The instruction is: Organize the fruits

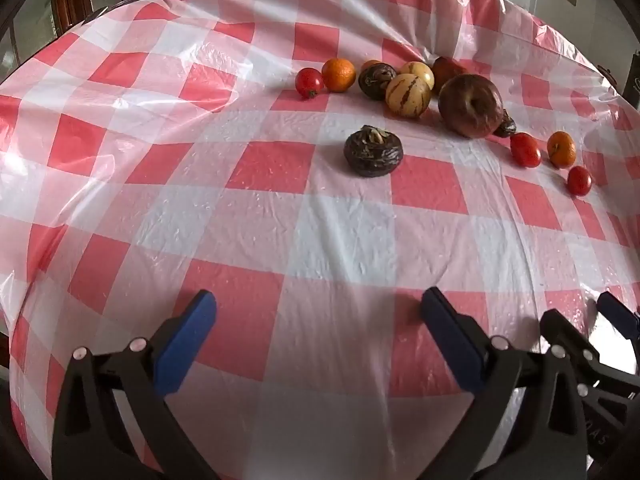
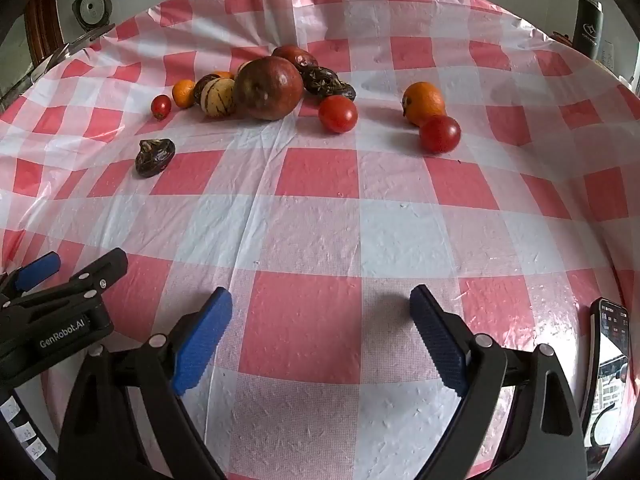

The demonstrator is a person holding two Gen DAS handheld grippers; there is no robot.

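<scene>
Fruits lie on a red-and-white checked tablecloth [image 1: 280, 240]. A dark wrinkled fruit [image 1: 373, 151] sits alone, nearest my left gripper [image 1: 320, 308]; it also shows in the right wrist view [image 2: 154, 157]. Behind it is a cluster: a big dark red apple [image 1: 471, 105], striped yellow melons [image 1: 408, 94], oranges [image 1: 338, 74] and tomatoes [image 1: 309, 82]. In the right wrist view the apple [image 2: 268, 88], a tomato [image 2: 337, 113], an orange [image 2: 423, 103] and another tomato [image 2: 439, 133] lie far ahead of my right gripper [image 2: 322, 304]. Both grippers are open and empty, low over the near cloth.
A phone [image 2: 608, 364] lies at the table's near right edge. A dark bottle [image 2: 587, 30] stands beyond the far right edge. The left gripper's body [image 2: 60, 300] sits just left of the right gripper. The cloth is wrinkled at the far side.
</scene>
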